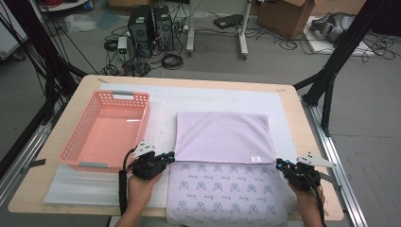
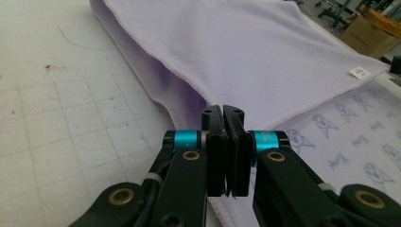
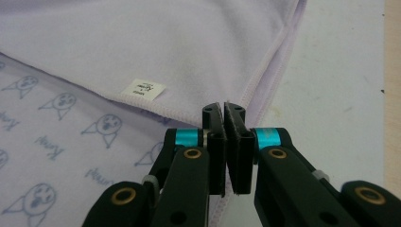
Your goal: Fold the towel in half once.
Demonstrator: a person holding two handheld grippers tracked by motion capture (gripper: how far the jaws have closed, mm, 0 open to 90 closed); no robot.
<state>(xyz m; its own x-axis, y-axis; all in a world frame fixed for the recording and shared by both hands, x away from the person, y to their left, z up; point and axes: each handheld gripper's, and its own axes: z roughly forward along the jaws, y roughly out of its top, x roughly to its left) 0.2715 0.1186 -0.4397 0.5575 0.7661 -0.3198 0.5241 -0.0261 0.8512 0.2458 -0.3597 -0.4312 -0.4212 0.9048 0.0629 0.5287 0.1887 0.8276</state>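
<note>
A lavender towel [image 1: 222,135] lies on the white mat, its plain upper layer folded over a lower layer printed with small blue faces [image 1: 222,189]. A white label [image 1: 256,158] marks the upper layer's near right corner. My left gripper [image 1: 170,155] lies at that layer's near left corner. In the left gripper view its jaws [image 2: 222,111] are pressed together on the towel's hem [image 2: 179,80]. My right gripper [image 1: 279,163] sits at the near right corner. There its jaws [image 3: 223,108] are closed with a pale sliver of hem between the pads, just right of the label [image 3: 143,89].
An empty pink basket [image 1: 145,118] stands left of the towel, close behind my left hand. The white gridded mat [image 1: 161,101] covers most of the wooden table [image 1: 302,137]. Black frame struts rise at both far corners; computers and cables lie on the floor beyond.
</note>
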